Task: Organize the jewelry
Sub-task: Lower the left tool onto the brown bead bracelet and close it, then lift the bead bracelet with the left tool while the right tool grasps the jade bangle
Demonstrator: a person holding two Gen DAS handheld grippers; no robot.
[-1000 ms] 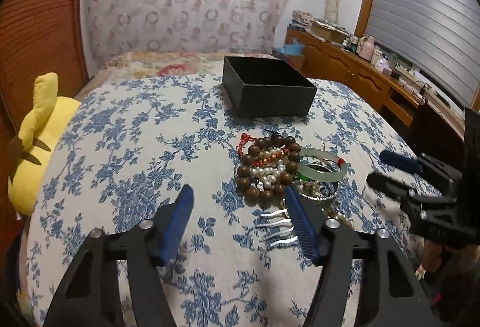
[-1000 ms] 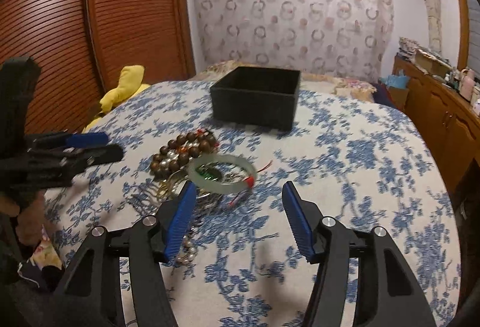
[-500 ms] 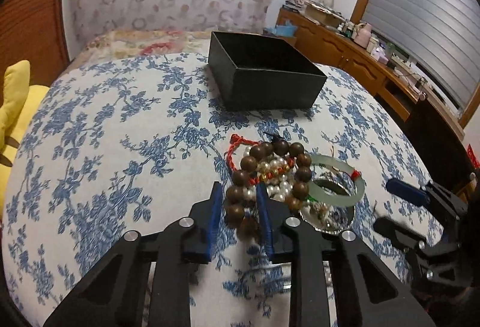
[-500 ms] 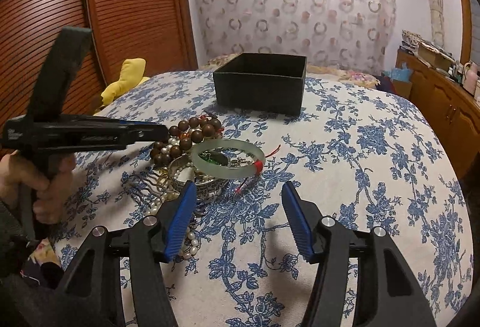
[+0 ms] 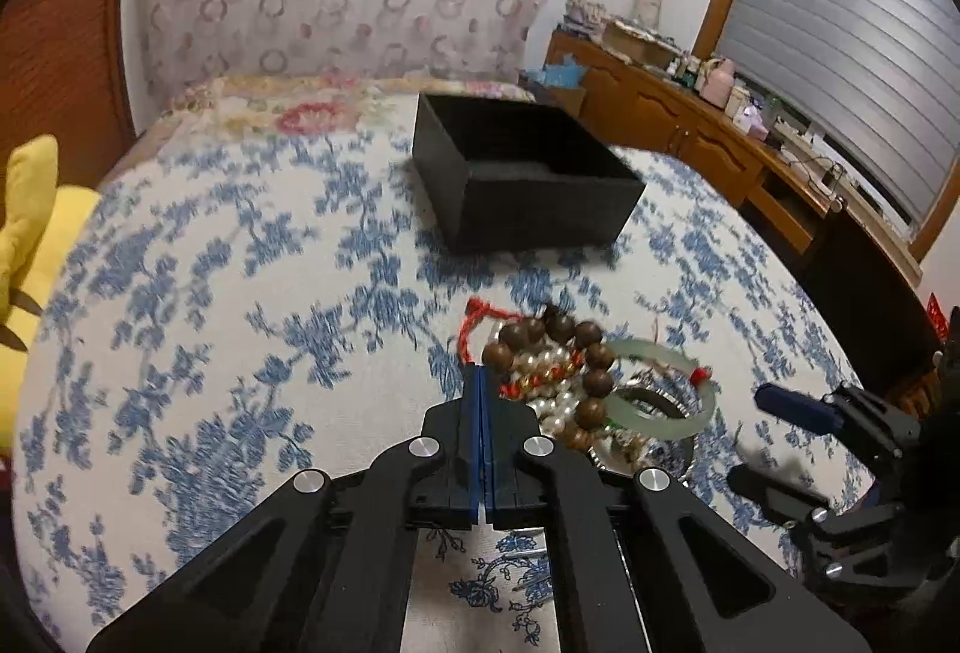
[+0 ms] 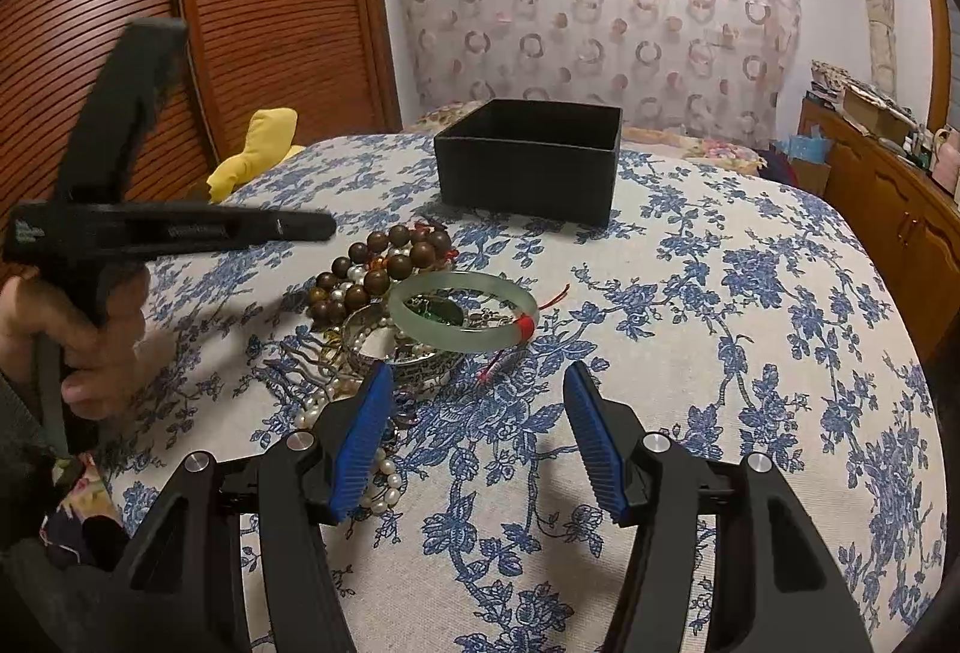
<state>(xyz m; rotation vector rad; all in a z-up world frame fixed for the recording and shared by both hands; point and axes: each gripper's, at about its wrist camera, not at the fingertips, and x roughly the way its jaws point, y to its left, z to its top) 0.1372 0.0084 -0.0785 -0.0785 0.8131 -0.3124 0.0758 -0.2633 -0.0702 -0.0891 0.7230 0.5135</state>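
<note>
Wooden bead bracelet (image 5: 555, 353) lies in the jewelry heap on the bed (image 6: 750, 305), before the black box (image 6: 528, 167). Left hand-held gripper (image 5: 483, 383) closed, grasp unclear. Right hand-held gripper (image 6: 477, 407) wide open, empty.

Blk box (image 6: 528, 161), blue-floral cloth (image 6: 750, 329), pale-grn bangle (image 6: 462, 311), brn beads (image 6: 378, 269).
</note>
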